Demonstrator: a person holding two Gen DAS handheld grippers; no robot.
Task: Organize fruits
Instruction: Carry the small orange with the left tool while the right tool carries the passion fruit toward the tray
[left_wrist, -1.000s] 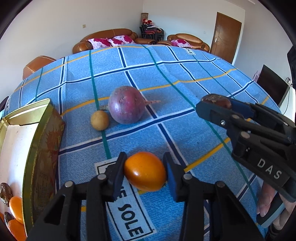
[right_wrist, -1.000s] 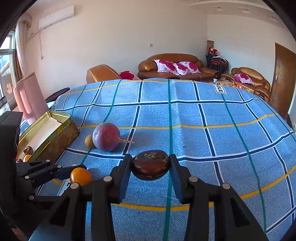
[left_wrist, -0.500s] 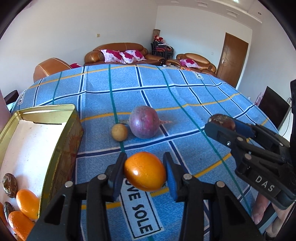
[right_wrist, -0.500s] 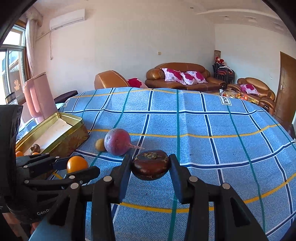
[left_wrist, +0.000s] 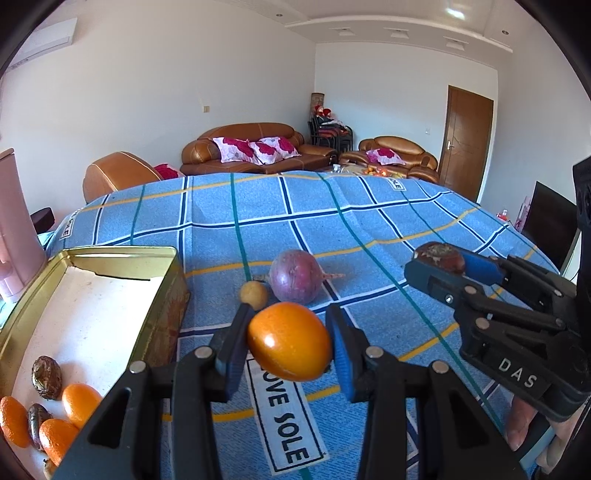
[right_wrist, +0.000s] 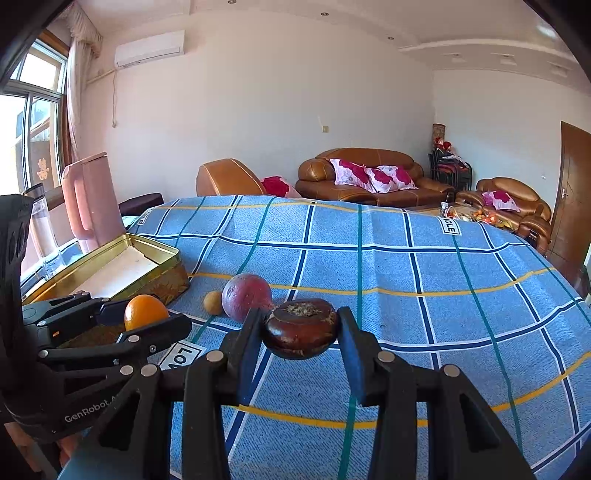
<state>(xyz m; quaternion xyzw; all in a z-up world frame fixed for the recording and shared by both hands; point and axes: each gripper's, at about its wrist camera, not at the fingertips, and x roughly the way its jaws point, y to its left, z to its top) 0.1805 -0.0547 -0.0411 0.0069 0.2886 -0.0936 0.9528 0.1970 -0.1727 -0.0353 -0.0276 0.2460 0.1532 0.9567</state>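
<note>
My left gripper is shut on an orange fruit and holds it above the blue checked cloth, just right of the gold tin. The tin holds several small oranges and dark brown fruits at its near end. My right gripper is shut on a dark brown round fruit, raised above the cloth. A large purple fruit and a small tan fruit lie on the cloth ahead. The right gripper also shows in the left wrist view.
A pink jug and a glass stand behind the tin at the table's left edge. The blue checked cloth covers the table. Brown sofas stand beyond the far edge.
Both grippers have risen with their fruits. The left gripper has moved toward the tin, which now shows more of its inside.
</note>
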